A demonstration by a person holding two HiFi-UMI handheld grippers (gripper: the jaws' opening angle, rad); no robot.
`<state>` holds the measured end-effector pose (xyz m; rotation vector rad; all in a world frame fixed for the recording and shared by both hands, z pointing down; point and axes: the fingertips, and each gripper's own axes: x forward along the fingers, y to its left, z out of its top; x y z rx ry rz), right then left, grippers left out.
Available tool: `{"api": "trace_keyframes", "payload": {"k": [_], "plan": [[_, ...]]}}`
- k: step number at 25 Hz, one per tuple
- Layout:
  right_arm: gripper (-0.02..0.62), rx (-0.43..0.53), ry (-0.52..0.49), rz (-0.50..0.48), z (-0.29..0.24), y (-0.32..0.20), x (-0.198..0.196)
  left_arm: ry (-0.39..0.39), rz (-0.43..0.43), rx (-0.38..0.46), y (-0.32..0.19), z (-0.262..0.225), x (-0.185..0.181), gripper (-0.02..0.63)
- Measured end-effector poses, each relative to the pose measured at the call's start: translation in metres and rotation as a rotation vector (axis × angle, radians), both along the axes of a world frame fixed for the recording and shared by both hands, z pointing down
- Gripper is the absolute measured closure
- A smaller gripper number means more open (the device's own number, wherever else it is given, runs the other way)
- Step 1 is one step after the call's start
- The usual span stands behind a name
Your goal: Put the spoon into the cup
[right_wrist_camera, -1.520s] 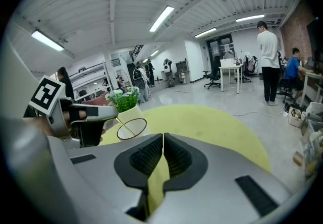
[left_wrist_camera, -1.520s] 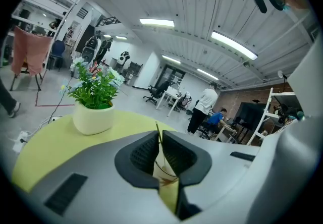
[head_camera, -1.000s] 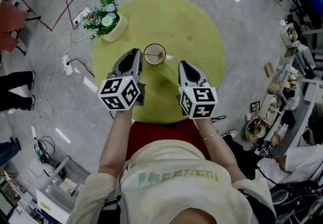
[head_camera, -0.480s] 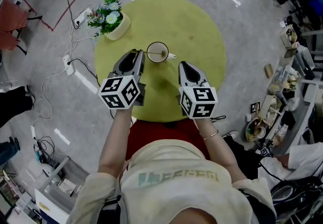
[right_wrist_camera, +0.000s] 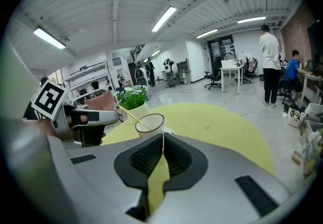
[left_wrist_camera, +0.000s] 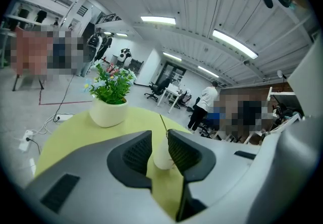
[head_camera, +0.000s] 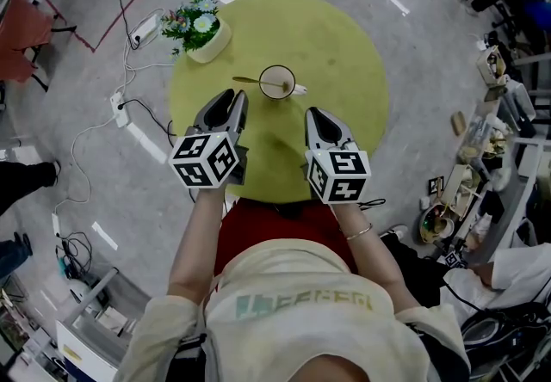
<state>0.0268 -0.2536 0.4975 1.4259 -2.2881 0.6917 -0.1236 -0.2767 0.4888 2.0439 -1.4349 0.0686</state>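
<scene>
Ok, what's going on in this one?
A person holds a gripper in each hand above the near part of a round green table. The spoon stands in the cup, handle leaning out over the rim. Neither gripper holds anything: the left gripper has its fingers slightly apart, the right gripper has them together. A flower pot sits at the table's far left.

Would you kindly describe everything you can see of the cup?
The cup is white with a dark rim and a small handle on its side, looking ceramic. It stands upright on the round yellow-green table, ahead of the left tongs and right tongs, touched by neither. A thin golden spoon rests inside, leaning over the rim.
</scene>
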Motion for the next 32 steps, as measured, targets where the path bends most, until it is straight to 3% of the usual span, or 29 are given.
{"api": "trace_keyframes", "payload": {"k": [9,21,32], "plan": [[0.558,0.024,-0.004,0.025,-0.011,0.026,-0.003,-0.039,-0.001,0.022,0.031,-0.008,-0.012,0.515],[0.558,0.087,-0.016,0.076,-0.026,0.056,-0.004,-0.114,0.011,0.074,0.067,-0.019,-0.029,0.568],[0.558,0.162,-0.032,0.125,-0.054,0.081,0.004,-0.179,0.026,0.19,0.099,-0.054,-0.039,0.575]]}}
